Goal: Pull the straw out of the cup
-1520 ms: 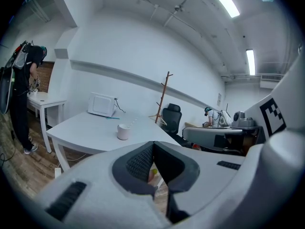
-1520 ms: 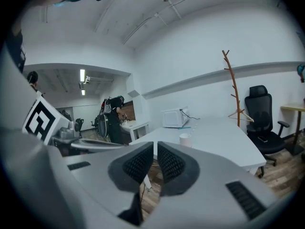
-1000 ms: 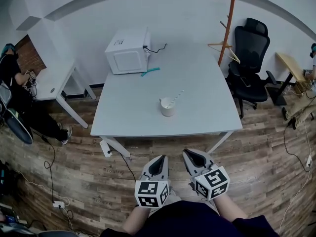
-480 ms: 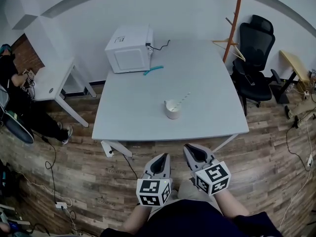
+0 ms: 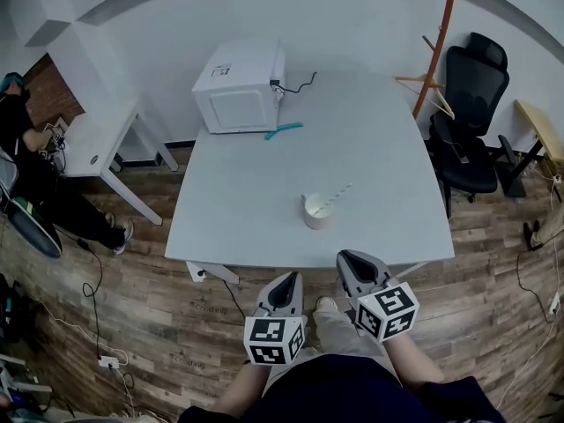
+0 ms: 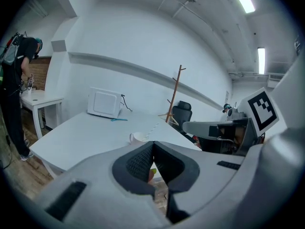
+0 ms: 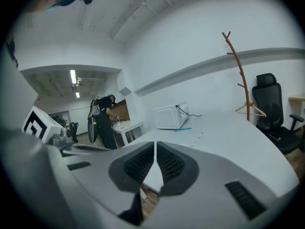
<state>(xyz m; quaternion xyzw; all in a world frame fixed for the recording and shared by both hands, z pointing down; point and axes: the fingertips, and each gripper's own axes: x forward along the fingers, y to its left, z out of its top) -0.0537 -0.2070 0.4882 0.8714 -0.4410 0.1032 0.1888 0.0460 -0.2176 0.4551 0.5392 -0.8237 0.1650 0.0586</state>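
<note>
The thin white paper straw (image 5: 336, 193) stands tilted in the white paper cup (image 5: 315, 212), its free end leaning right. The cup sits near the front edge of the pale grey table (image 5: 238, 192), well apart from the white microwave oven (image 5: 240, 88). We hold the left gripper (image 5: 284, 282) and right gripper (image 5: 352, 266) short of the table, both clenched on nothing. We judge extraction not yet begun: approach, grasp and pull are all left.
</note>
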